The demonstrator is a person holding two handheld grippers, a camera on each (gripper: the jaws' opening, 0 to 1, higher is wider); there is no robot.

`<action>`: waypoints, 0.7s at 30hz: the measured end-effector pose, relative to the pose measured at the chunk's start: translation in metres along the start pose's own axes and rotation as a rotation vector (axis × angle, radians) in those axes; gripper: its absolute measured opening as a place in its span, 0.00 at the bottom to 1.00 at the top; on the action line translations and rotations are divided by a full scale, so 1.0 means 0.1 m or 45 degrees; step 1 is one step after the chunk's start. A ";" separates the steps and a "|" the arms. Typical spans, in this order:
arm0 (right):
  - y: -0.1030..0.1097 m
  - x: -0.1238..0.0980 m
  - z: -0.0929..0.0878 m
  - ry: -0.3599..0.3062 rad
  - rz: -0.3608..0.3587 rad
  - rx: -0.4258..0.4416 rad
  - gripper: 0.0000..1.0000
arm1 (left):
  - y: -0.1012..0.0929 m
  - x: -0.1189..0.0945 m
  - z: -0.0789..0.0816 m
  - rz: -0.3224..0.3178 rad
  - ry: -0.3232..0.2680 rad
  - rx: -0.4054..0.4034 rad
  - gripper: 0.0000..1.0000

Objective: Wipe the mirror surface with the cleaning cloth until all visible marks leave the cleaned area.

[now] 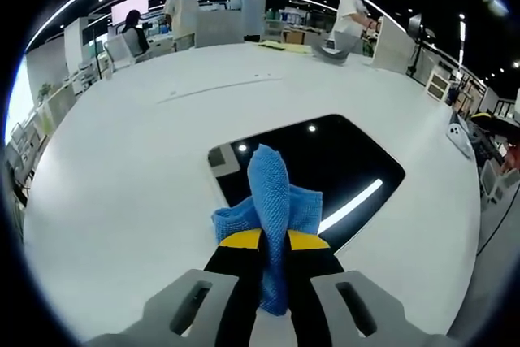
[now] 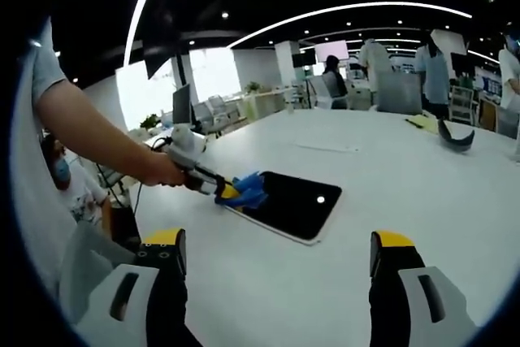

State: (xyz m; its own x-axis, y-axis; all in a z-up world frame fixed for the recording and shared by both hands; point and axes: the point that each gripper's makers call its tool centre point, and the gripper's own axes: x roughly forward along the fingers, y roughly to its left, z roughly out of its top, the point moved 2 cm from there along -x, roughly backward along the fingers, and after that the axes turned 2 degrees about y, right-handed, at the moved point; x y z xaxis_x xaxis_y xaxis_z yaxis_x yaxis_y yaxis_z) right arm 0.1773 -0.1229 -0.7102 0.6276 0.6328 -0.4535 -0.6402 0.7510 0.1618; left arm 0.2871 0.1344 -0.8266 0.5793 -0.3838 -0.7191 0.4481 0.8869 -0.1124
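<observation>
A dark rectangular mirror [image 1: 341,168] lies flat on the white table [image 1: 130,160] and reflects ceiling lights. My left gripper [image 1: 275,241] is shut on a blue cleaning cloth [image 1: 270,201], which bunches up between the yellow-tipped jaws and rests on the mirror's near edge. In the right gripper view the same mirror [image 2: 296,201] lies ahead, with the left gripper [image 2: 227,191] pressing the blue cloth [image 2: 248,188] at its left corner, held by a person's hand [image 2: 158,170]. My right gripper [image 2: 278,251] hangs open well short of the mirror, with nothing between its jaws.
A grey curved object [image 1: 333,53] lies at the table's far side, also seen as the dark curved object [image 2: 455,137]. A white device [image 1: 459,137] sits near the right edge. Several people [image 1: 183,10] stand beyond the table. A seated person [image 2: 69,184] is at the left.
</observation>
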 end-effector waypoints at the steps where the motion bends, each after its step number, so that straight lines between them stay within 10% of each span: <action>1: 0.01 0.00 0.00 -0.002 -0.004 -0.002 0.93 | 0.00 0.00 0.00 -0.003 -0.002 0.001 0.08; 21: 0.15 0.02 -0.03 0.022 -0.055 -0.032 0.92 | 0.03 0.01 0.00 -0.029 -0.055 0.040 0.06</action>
State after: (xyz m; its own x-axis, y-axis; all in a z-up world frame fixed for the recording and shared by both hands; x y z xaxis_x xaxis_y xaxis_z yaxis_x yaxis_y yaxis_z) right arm 0.1678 -0.1114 -0.7113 0.6475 0.5961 -0.4748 -0.6233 0.7727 0.1200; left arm 0.2890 0.1363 -0.8272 0.5972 -0.4148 -0.6865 0.4819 0.8697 -0.1063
